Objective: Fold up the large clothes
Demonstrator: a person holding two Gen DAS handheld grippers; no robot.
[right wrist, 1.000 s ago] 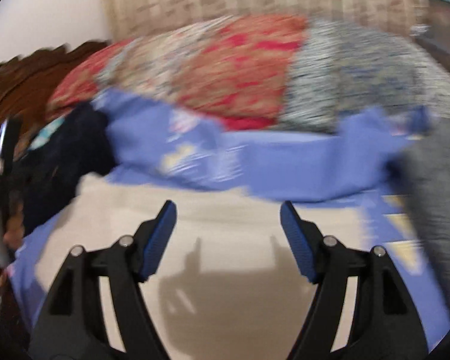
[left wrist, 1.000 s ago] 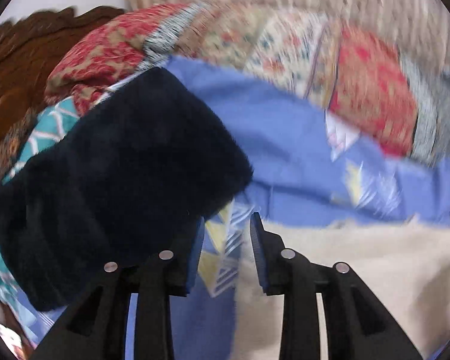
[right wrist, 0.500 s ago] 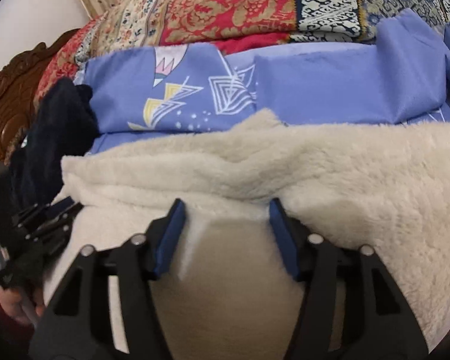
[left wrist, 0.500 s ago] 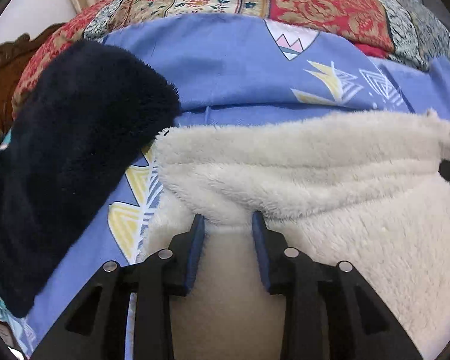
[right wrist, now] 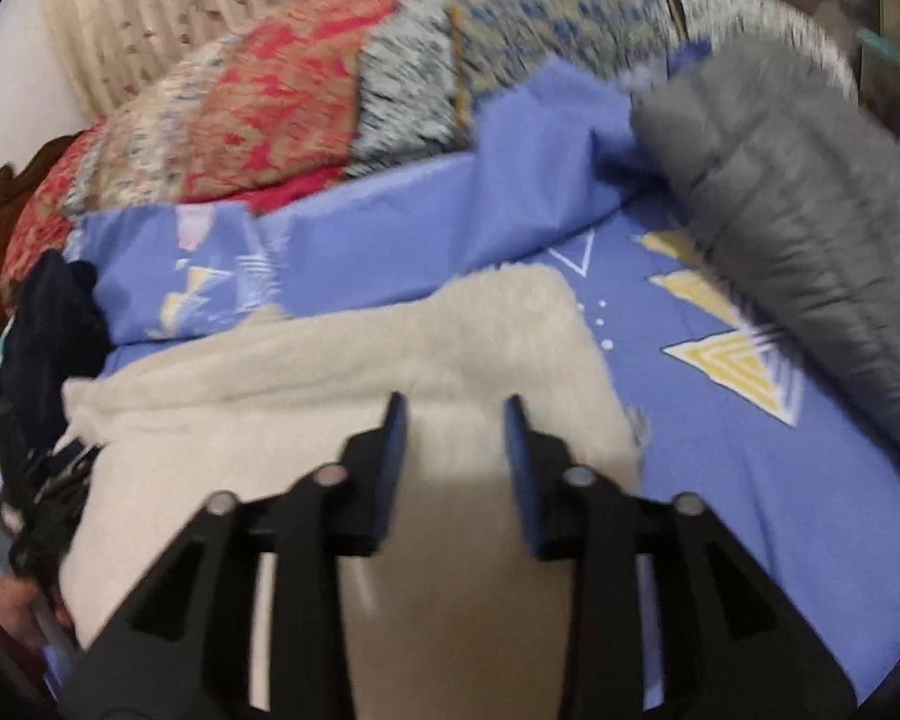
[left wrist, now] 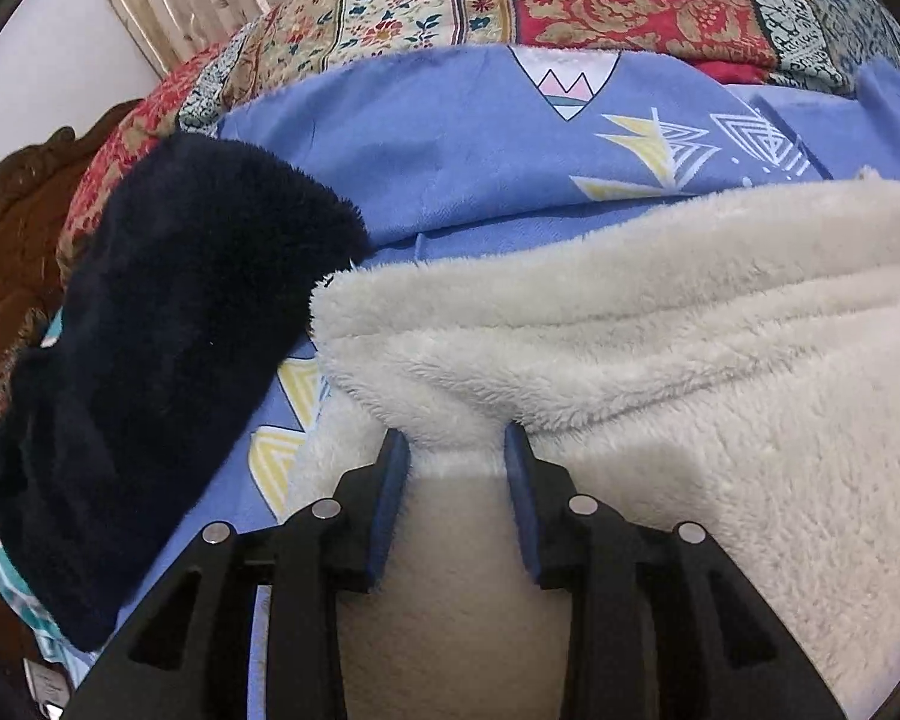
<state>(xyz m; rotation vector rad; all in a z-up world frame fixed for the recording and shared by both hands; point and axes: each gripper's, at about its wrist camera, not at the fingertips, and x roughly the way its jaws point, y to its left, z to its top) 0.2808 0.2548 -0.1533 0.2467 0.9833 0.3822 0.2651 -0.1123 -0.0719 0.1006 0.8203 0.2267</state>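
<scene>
Now the left gripper (left wrist: 457, 450) is pinching a thick fold of the cream fleece garment (left wrist: 660, 360) between narrowed jaws, whereas half a second ago the right gripper (right wrist: 456, 420) was biting the same edge; it is now rising clear, jaws parted and empty. Seemingly the fold is being laid down. Beyond, the fleece is lying on the blue bedsheet (right wrist: 720, 450), beside a navy plush garment (left wrist: 168, 360).

Black left gripper (left wrist: 457, 444) (silver screws), blue pads (left wrist: 390, 498), seemingly ribbed.
</scene>
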